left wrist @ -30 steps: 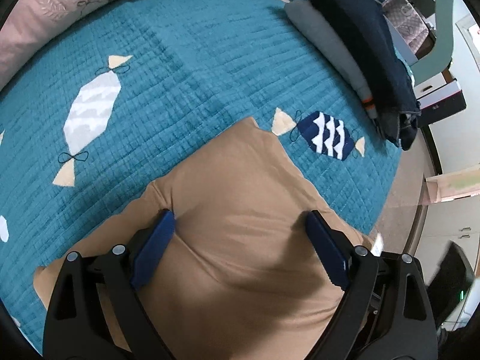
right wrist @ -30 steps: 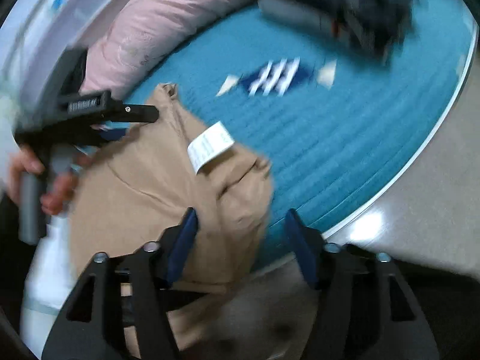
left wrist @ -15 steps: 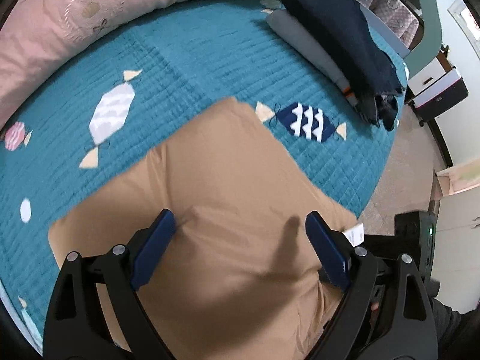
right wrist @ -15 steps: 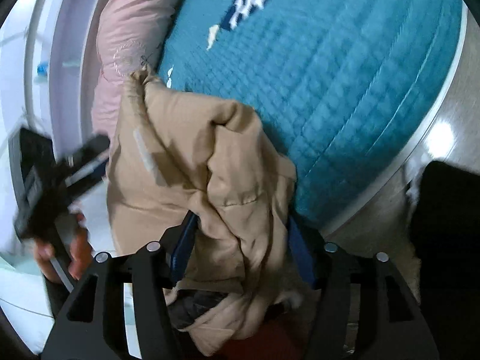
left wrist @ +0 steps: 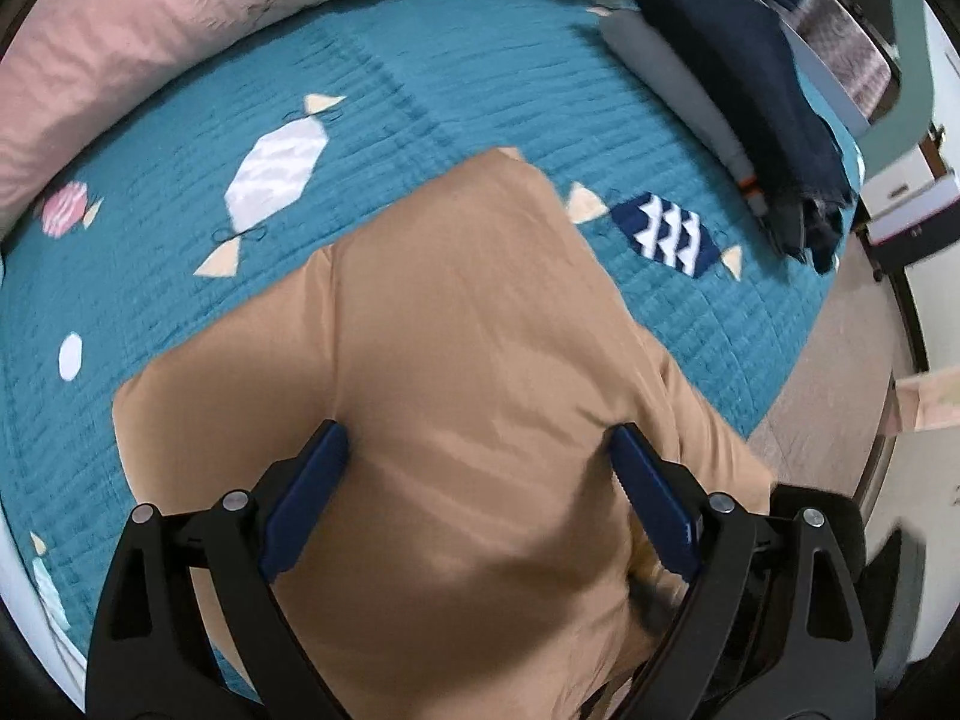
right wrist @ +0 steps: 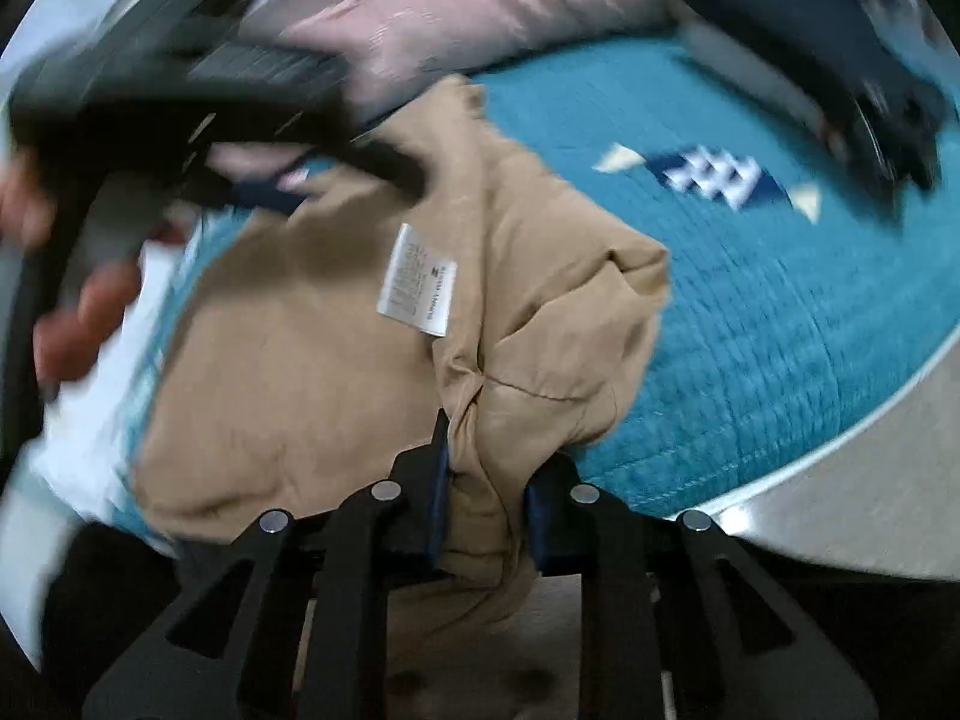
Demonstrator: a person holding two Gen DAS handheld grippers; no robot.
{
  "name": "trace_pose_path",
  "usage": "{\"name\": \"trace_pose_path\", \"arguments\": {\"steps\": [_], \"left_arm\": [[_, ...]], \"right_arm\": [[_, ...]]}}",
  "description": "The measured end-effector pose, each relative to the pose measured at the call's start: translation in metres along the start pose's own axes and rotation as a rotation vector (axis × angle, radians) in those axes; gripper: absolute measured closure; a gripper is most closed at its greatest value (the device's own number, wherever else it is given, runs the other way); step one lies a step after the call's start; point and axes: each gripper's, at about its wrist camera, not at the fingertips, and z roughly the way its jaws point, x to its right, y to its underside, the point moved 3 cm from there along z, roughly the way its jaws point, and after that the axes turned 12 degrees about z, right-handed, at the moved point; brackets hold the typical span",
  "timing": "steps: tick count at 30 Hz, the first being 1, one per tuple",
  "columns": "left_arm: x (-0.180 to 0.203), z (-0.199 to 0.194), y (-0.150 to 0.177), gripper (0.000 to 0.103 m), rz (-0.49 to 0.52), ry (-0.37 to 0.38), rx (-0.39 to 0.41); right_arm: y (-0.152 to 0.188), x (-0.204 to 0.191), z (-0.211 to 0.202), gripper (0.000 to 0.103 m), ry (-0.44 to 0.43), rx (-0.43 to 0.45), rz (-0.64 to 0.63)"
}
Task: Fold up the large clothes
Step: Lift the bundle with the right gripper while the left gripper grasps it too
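Tan garment part-folded on the teal quilt, near its right edge.
Right gripper clenches a bunched corner by the care label; left gripper hovers spread above the cloth, grasping nothing; judged midway, final folds and smoothing remain; folded dark clothes lie far right.

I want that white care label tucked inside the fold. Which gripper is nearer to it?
Right. The right gripper grips the tan garment just below the care label; the left gripper hangs open over plain cloth.
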Motion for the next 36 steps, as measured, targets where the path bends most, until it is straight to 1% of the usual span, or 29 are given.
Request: {"name": "trace_pose_path", "arguments": {"steps": [2, 3, 5, 7, 9, 10, 11, 13, 16, 17, 19, 21, 22, 24, 26, 28, 29, 31, 32, 33, 35, 36], "left_arm": [[-0.005, -0.001, 0.002, 0.013, -0.012, 0.006, 0.001], [-0.006, -0.002, 0.003, 0.013, -0.013, 0.011, 0.001], [-0.007, -0.002, 0.003, 0.013, -0.012, 0.016, 0.002], [-0.006, -0.001, 0.002, 0.013, -0.007, 0.016, -0.002], [-0.004, 0.001, -0.001, 0.013, 0.006, 0.011, -0.009], [-0.003, 0.002, -0.002, 0.013, 0.012, 0.011, -0.011], [-0.002, 0.002, -0.003, 0.013, 0.017, 0.011, -0.011], [-0.002, 0.002, -0.005, 0.013, 0.031, 0.013, -0.015], [-0.004, 0.003, -0.006, 0.013, 0.041, 0.024, -0.015], [-0.004, 0.003, -0.007, 0.013, 0.044, 0.025, -0.015], [-0.005, 0.002, -0.008, 0.013, 0.061, 0.032, -0.015], [-0.006, 0.000, -0.011, 0.013, 0.077, 0.044, -0.009], [-0.007, -0.002, -0.014, 0.013, 0.100, 0.046, -0.010], [-0.010, -0.008, -0.022, 0.013, 0.142, 0.038, 0.000], [-0.013, -0.012, -0.033, 0.012, 0.221, 0.020, -0.005], [-0.018, -0.011, -0.045, 0.012, 0.312, 0.003, -0.019], [-0.022, -0.010, -0.050, 0.012, 0.339, 0.005, -0.027], [-0.030, 0.003, -0.060, 0.012, 0.399, 0.050, -0.077], [-0.034, 0.010, -0.062, 0.012, 0.410, 0.092, -0.106], [-0.037, 0.021, -0.065, 0.012, 0.416, 0.161, -0.152], [-0.042, 0.040, -0.071, 0.012, 0.419, 0.229, -0.202], [-0.043, 0.050, -0.072, 0.012, 0.424, 0.285, -0.241]], "right_arm": [[0.005, -0.012, 0.002, 0.085, 0.043, 0.016, -0.058], [0.005, -0.013, 0.003, 0.084, 0.054, 0.020, -0.060], [0.003, -0.009, 0.006, 0.084, 0.048, 0.004, -0.012], [0.000, 0.004, 0.007, 0.081, 0.026, -0.006, 0.065], [-0.002, 0.021, 0.009, 0.075, -0.024, -0.033, 0.175], [-0.002, 0.028, 0.011, 0.071, -0.034, -0.041, 0.217], [-0.002, 0.035, 0.014, 0.065, -0.046, -0.055, 0.259], [-0.001, 0.052, 0.022, 0.064, -0.142, -0.113, 0.402], [0.002, 0.070, 0.033, 0.059, -0.236, -0.174, 0.549], [0.003, 0.073, 0.037, 0.058, -0.263, -0.190, 0.582], [0.002, 0.077, 0.039, 0.056, -0.287, -0.200, 0.612], [0.001, 0.082, 0.044, 0.054, -0.337, -0.221, 0.652], [0.000, 0.083, 0.043, 0.055, -0.352, -0.227, 0.666], [-0.002, 0.085, 0.040, 0.062, -0.355, -0.229, 0.661], [-0.004, 0.085, 0.039, 0.063, -0.353, -0.230, 0.644], [-0.003, 0.080, 0.040, 0.063, -0.358, -0.234, 0.655], [-0.003, 0.081, 0.041, 0.063, -0.360, -0.237, 0.659], [0.000, 0.080, 0.039, 0.062, -0.359, -0.240, 0.662], [0.001, 0.081, 0.038, 0.062, -0.358, -0.241, 0.664], [0.004, 0.084, 0.037, 0.062, -0.356, -0.243, 0.664], [0.004, 0.083, 0.038, 0.061, -0.344, -0.245, 0.663], [0.002, 0.084, 0.040, 0.061, -0.337, -0.245, 0.660]]}}
